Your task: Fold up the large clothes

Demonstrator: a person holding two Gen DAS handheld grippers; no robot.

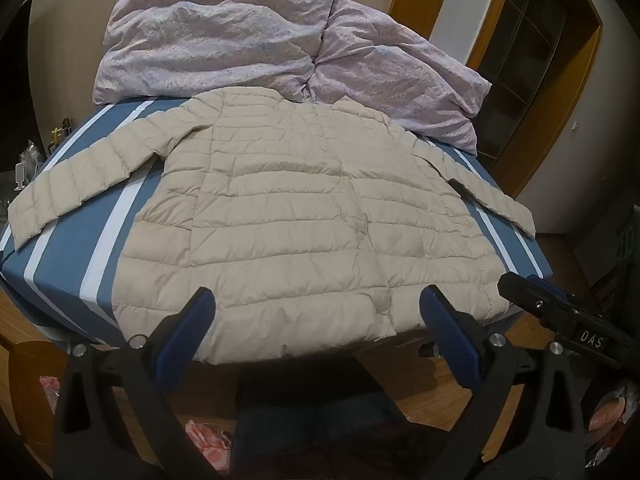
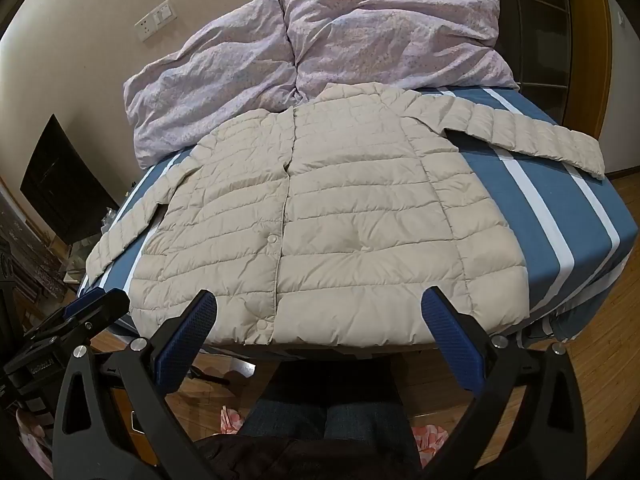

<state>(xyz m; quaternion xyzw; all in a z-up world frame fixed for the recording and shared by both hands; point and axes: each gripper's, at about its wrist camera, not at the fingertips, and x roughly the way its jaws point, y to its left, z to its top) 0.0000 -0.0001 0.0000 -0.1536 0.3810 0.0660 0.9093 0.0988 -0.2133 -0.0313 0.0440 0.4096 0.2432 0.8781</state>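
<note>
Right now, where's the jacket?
Both wrist views: beige jacket lies spread flat on the striped bed, collar toward the lilac duvet, hem at the near edge.

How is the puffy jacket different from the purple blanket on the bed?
The jacket is cream and plain; the blanket is pale purple with a tiny pattern. The jacket lies spread flat with both sleeves out; the blanket is bunched in a heap. The jacket is near the bed's front edge; the blanket is at the far end. Both are soft, puffy and on the striped bed.

Left gripper [image 1: 318,304]: black arms, blue ribbed pads, silver screws.
Right gripper [image 2: 320,304]: same build.
Person: blue jeans [image 2: 320,416].
</note>
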